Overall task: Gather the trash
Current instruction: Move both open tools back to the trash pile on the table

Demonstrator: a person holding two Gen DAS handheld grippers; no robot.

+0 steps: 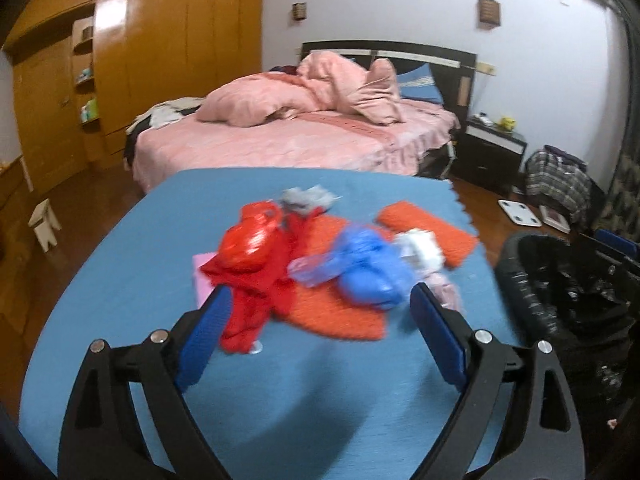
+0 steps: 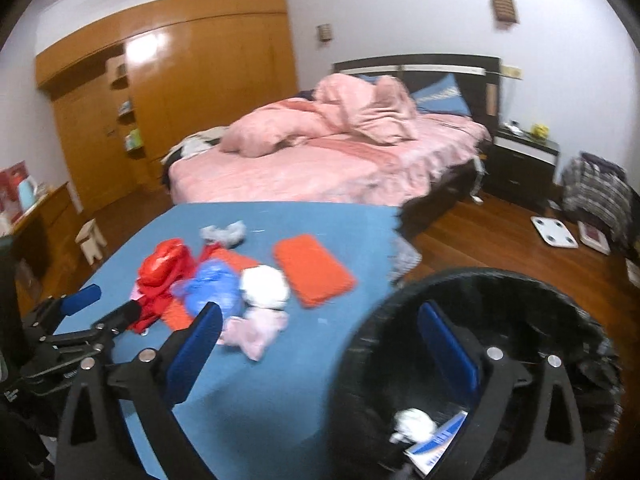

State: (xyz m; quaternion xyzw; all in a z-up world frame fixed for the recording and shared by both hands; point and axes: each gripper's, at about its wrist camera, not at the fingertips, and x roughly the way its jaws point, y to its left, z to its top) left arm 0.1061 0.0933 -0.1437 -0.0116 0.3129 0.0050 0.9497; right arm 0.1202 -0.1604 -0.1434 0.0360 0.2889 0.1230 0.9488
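Trash pile [image 1: 320, 264] ahead: I'd drop my wide-open, empty left gripper [image 1: 320, 320] squarely over the blue bag [image 1: 368, 272]; right gripper [image 2: 320, 336], also wide, hangs at the bin [image 2: 520, 320].

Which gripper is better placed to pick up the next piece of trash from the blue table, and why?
Left. The left gripper is open right at the trash pile, while the right gripper hangs open over the black bin.

Both tools look alike. The left gripper [image 1: 320, 300] has 2 black plastic arms with triangular cut-outs, each tipped by a flat blue pad [image 1: 438, 338]. 4 round silver bolts sit at its pivots. The right gripper [image 2: 320, 320] has the same black frame, blue pads [image 2: 448, 346] and silver bolts.
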